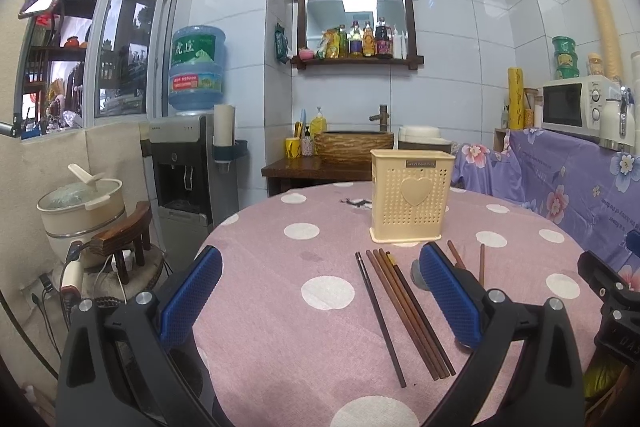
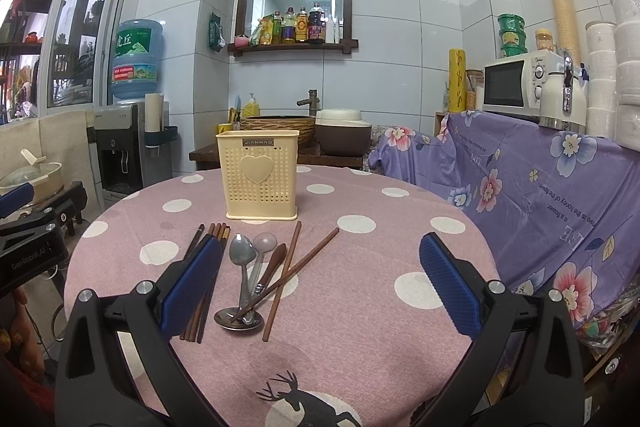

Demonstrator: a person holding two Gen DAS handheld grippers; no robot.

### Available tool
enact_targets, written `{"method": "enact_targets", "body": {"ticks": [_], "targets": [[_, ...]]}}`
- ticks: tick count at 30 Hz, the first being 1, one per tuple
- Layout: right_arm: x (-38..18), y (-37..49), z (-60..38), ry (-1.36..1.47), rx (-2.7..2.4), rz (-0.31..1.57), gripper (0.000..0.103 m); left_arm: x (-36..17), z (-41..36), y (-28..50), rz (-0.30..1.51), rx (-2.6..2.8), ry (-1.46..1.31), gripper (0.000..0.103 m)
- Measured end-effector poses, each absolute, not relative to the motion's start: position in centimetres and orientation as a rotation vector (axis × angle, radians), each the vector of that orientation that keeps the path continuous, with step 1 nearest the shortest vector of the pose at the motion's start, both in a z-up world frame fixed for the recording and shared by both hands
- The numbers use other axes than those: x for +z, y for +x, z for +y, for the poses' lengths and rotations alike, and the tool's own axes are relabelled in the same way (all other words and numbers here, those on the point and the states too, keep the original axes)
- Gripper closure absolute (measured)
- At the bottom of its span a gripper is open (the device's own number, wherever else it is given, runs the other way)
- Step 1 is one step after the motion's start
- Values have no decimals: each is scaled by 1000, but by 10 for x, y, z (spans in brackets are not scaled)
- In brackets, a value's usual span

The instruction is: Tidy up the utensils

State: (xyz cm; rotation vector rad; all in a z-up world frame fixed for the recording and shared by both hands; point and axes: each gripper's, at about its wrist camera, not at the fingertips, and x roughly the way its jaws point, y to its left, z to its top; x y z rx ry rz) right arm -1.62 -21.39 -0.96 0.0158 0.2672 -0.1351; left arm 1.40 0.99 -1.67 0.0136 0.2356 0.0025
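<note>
**Both claws wide and empty, utensils loose in front of the holder**

We take the cream utensil holder (image 2: 262,175) as landmark: perforated, heart on its front, upright on the round worktop (image 2: 360,347) under a pink cloth with white dots.

Just in front of the holder, toward us, we see the loose utensils lying flat on the cloth. A bundle of dark chopsticks (image 1: 404,311) lies front-left of the holder, side by side, ends pointing at the holder; one thinner dark stick sits just left of the bundle. Right of the bundle, straight in front of the holder, we see a metal spoon (image 2: 241,259), a pale pink spoon (image 2: 264,242) and a brown wooden spoon (image 2: 274,261) close together, bowls toward the holder. A metal ladle bowl (image 2: 239,319) lies at their near ends. Two more brown chopsticks (image 2: 298,267) cross over the spoons, front-right of the holder.

Left claw (image 1: 320,297): jaws wide, holding nothing, hovering over the chopstick bundle in front of the holder. Right claw (image 2: 320,285): jaws wide, holding nothing, spoons and crossed sticks between its blue pads (image 2: 450,287).
</note>
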Motion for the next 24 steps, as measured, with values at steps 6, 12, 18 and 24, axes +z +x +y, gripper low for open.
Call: {"method": "enact_targets", "body": {"ticks": [6, 12, 18, 24], "targets": [[-23, 15, -229, 57, -146, 410, 5, -22, 11, 56, 412, -30, 25, 5], [-32, 44, -245, 74, -154, 516, 5, -24, 14, 99, 542, -89, 16, 5], [-41, 82, -269, 135, -208, 646, 5, -37, 14, 153, 709, -96, 48, 5], [-42, 110, -277, 170, -184, 704, 12, -41, 3, 183, 758, -149, 78, 5]]}}
